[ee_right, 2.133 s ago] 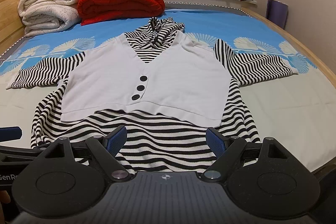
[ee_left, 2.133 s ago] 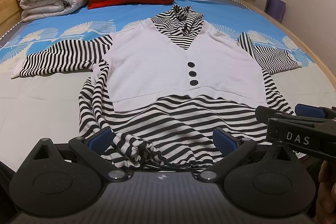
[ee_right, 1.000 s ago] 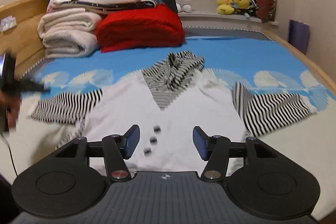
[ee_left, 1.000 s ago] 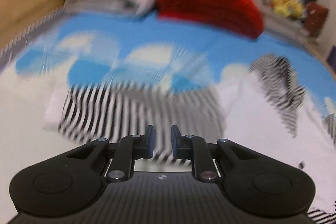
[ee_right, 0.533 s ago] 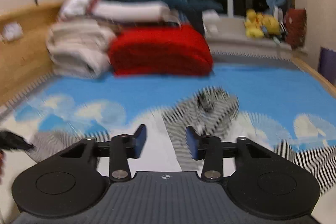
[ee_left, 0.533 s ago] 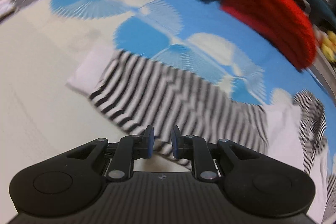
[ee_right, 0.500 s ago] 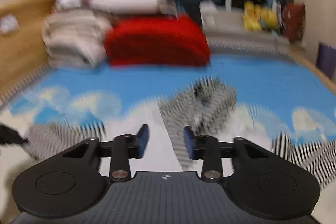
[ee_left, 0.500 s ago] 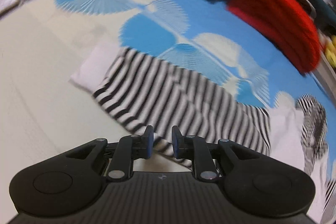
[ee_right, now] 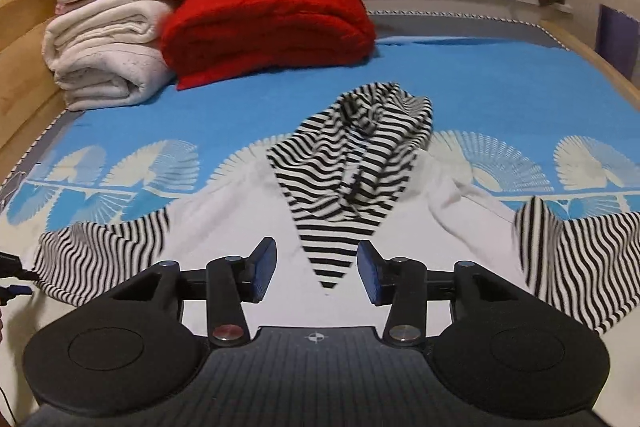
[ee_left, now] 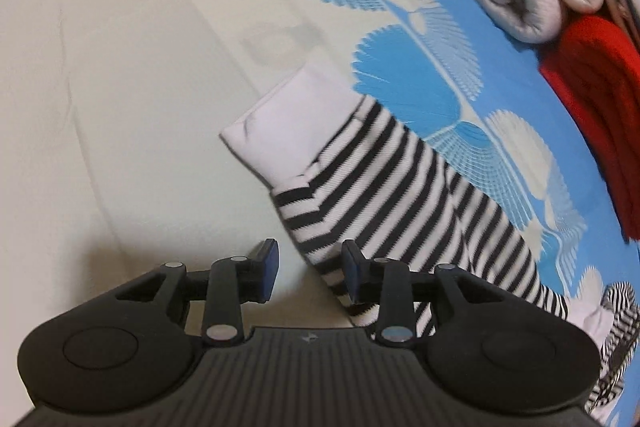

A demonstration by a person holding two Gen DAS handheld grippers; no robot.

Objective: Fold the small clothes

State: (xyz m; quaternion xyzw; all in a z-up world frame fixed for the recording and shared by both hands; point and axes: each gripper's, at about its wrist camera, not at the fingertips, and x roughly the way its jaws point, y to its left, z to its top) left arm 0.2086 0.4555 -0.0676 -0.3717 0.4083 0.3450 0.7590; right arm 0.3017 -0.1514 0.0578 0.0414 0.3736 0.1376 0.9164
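striped sleeve (ee_left: 384, 187) lies just ahead of parted left gripper (ee_left: 310, 267).

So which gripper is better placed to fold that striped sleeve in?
Left. The left gripper is open right at the sleeve, near its white cuff. The right gripper sits over the collar.

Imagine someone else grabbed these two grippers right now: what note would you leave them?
Left gripper: open, at the lower edge of the striped sleeve near its white cuff, nothing gripped.
Right gripper: open, over the white vest front below the striped collar.
The garment lies spread flat on the bed.
Nothing folded yet. Left: both sleeves in, then the body.
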